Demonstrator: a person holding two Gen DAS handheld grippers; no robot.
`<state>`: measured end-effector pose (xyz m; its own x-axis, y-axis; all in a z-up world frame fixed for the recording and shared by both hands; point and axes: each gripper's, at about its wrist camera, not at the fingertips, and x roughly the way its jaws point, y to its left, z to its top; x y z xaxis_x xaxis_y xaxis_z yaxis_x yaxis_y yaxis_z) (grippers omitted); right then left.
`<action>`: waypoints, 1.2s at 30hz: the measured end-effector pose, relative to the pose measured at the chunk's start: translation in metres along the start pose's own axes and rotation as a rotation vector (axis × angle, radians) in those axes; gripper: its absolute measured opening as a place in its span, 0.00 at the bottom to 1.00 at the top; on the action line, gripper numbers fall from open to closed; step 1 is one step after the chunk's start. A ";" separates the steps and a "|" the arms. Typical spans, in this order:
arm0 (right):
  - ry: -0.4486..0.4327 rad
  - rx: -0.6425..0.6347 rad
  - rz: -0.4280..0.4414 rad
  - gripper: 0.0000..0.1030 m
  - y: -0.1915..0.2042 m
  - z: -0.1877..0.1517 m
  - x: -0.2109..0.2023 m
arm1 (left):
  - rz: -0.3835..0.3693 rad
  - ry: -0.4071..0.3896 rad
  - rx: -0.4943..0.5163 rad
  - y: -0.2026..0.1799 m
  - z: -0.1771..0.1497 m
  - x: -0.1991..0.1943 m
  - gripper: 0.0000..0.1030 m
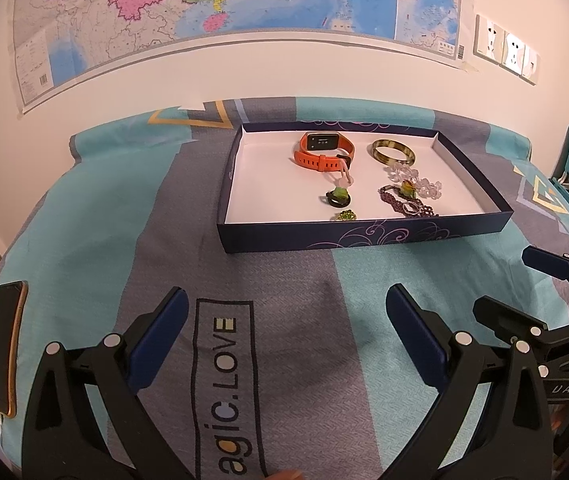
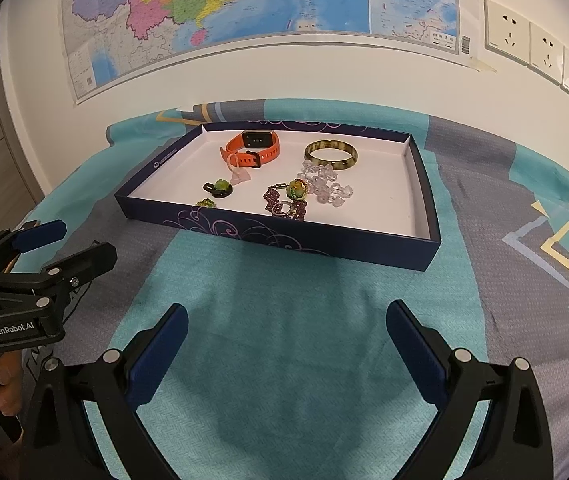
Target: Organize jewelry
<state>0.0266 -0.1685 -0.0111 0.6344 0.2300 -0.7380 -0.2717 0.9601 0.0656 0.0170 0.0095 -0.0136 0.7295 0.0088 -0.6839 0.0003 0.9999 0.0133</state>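
Jewelry: all of it lies in the box [image 1: 364,236], toward its right half.
Box: shallow, dark blue outside, white inside, on the bed [image 1: 292,280] near the wall.
Watch [image 1: 324,152]: orange, at the back, left of the bangle [image 1: 393,151].
Beads [image 1: 412,178]: clear, just in front of the bangle.
Bracelet [image 1: 406,202]: purple, touching the beads.
Left claw [image 1: 284,332]: mine, spread wide, holding nothing, over the bed short of the box.
Right claw [image 2: 286,344]: mine, likewise spread and holding nothing.
Phone [image 1: 4,344]: on the bed's left edge.
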 end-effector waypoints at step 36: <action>-0.007 0.004 -0.005 0.93 -0.002 0.000 -0.004 | -0.004 0.000 0.000 -0.005 -0.002 0.001 0.95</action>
<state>0.0250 -0.1708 -0.0083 0.6409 0.2259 -0.7336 -0.2654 0.9620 0.0643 0.0159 0.0048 -0.0158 0.7298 0.0049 -0.6837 0.0030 0.9999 0.0104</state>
